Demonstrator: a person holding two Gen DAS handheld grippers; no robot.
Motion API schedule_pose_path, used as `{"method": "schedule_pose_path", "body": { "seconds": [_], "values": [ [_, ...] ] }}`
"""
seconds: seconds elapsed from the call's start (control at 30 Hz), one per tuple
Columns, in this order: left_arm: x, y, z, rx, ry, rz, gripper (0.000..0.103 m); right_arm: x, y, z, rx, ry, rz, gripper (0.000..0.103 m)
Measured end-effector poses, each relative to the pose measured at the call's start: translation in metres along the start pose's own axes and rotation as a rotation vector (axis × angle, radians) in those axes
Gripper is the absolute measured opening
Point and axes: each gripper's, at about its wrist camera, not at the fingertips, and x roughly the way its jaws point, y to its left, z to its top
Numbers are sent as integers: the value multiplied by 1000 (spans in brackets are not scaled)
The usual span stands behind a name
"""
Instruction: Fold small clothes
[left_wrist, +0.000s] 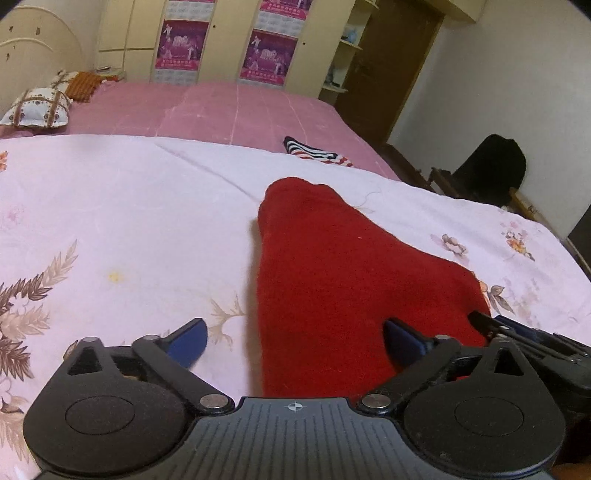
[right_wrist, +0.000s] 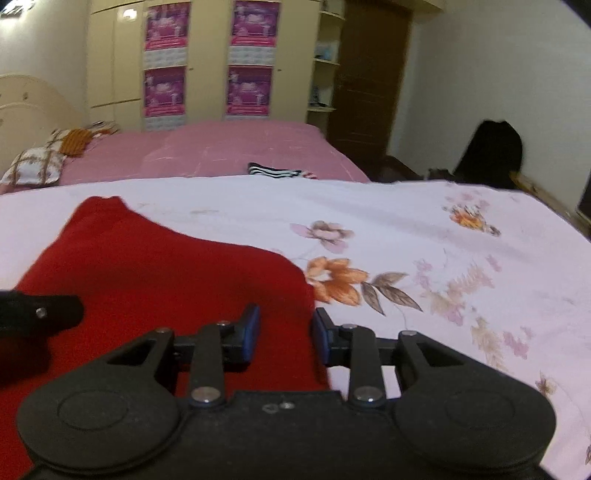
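- Bedroom bed with a pale floral sheet serves as the folding surface; its broad flat spread is presumably why the garment is laid out on it rather than on the bare pink mattress beyond.
- Left gripper: its jaws stand as wide as they go and hold nothing. The left blue pad hangs over bare sheet, the right one over red cloth, so the left long edge of the red garment runs between them.
- From those jaws the garment stretches away toward 12 o'clock, narrowing to a rounded end; its wider part spreads toward 3 o'clock.
- Right gripper: its jaws are only partly open, with the garment's right corner lying in the gap. The pads do not look pressed on it, so I judge nothing is gripped yet.
- In the right wrist view the cloth spreads from the jaws toward 10 o'clock, with flowered sheet at 2 o'clock.
- Each gripper straddling one near edge suggests the near hem is the part about to be handled for a fold, one hand to a side.
- Part of the left gripper shows at 9 o'clock in the right wrist view, so the two sit close together.
- Farther out, a striped garment waits at 12 o'clock on the pink mattress, apart from the red one.
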Motion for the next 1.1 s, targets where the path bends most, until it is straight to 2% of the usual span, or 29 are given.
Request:
{"method": "schedule_pose_path", "body": {
  "seconds": [0.17, 0.3, 0.4, 0.43, 0.47, 0.57, 0.6, 0.67, 0.77, 1.1],
  "values": [
    [-10, -1, 10, 12, -28, 22, 102, -9, -5, 9, 37, 20, 37, 34],
    [0, -11, 25, 23, -32, 44, 102, -15, -5, 28, 82, -10, 86, 34],
    [13, -16, 31, 32, -13, 64, 102, -5, 5, 40, 71, -14, 86, 37],
    [19, -17, 31, 36, -2, 74, 102, -2, 6, 42, 75, -19, 83, 42],
    [22, -17, 29, 39, 6, 79, 102, 3, 7, 42, 77, -17, 79, 47],
    [23, -15, 22, 46, 0, 77, 102, 28, 4, 24, 78, 44, 53, 50],
    [22, -16, 21, 58, -8, 81, 102, 29, -2, 19, 120, 24, 69, 51],
    [22, -18, 20, 69, -13, 84, 102, 32, -11, 18, 183, 40, 88, 55],
    [21, -16, 20, 67, -12, 83, 102, 33, -13, 17, 195, 39, 83, 59],
    [10, -22, 18, 114, -30, 114, 102, 29, -11, 18, 186, 39, 70, 62]
  ]
}}
